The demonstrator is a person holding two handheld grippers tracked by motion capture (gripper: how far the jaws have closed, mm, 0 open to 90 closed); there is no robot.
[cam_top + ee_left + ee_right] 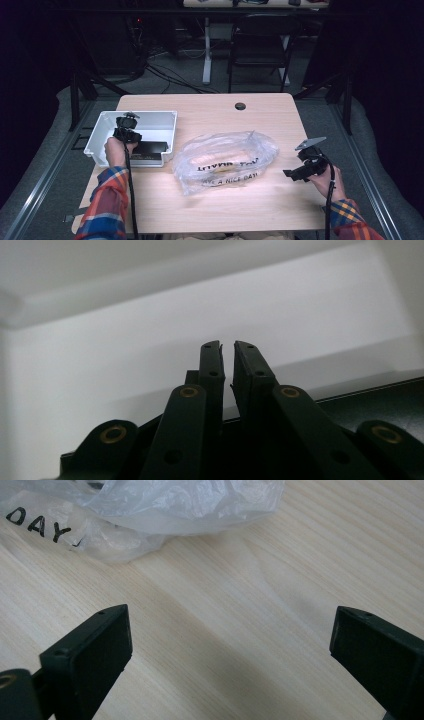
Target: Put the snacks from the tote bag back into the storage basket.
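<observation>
Reaching left gripper (126, 131) into bin (167, 116), jaws near-closed, empty, above flat black item (150, 147): stiff, thin, pinch edge. Right gripper (230, 655) wide, right of bin.

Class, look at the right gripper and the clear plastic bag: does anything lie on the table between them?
Nothing visible does. Bare light wooden table runs from the open right gripper to the clear plastic bag.

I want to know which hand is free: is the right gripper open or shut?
Open. The right gripper has its jaws far apart over bare table, nothing between them; the bag lies beyond.
</observation>
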